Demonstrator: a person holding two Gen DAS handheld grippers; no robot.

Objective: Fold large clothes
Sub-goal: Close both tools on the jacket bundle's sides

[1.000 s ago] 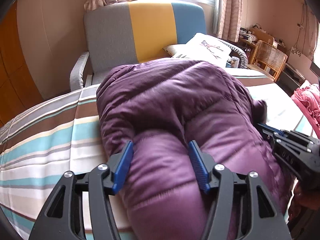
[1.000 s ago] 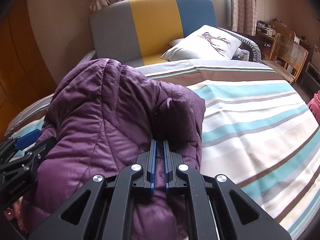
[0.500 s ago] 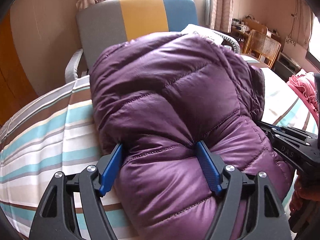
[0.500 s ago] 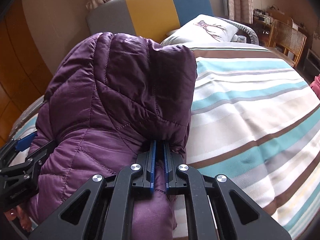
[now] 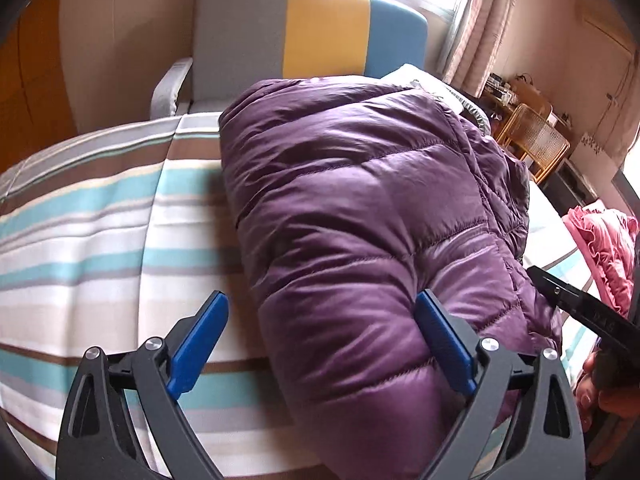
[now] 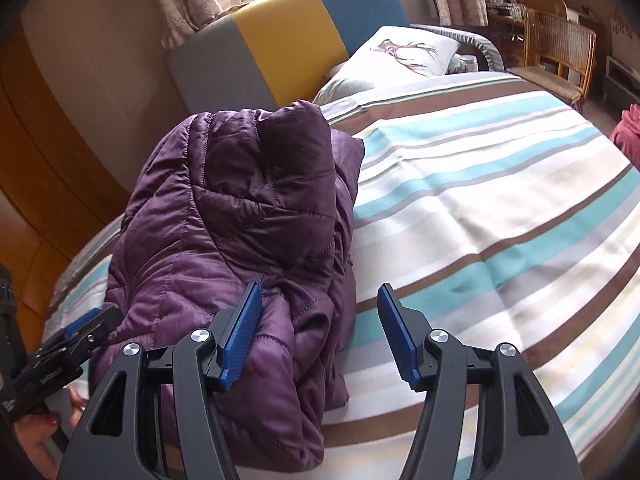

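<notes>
Jacket (image 5: 360,220) down on bed (image 6: 500,220); both tools just opening, left tool (image 5: 320,340) straddling, right tool (image 6: 320,336) clear: back out toward six o'clock without snagging.

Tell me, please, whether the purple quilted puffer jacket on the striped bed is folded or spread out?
Folded: the purple quilted puffer jacket lies doubled over in a thick, compact bundle on the striped bedcover, layered edges stacked along its side.

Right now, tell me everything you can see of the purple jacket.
The jacket is a puffy, quilted purple coat with a shiny shell, stitched into padded panels. It lies folded into a thick bundle on the striped bed, near its left side, foot end toward the cameras. Both tools have just been opening: the left tool straddles its near edge, the right tool stands at its right edge, neither clamping it.
</notes>
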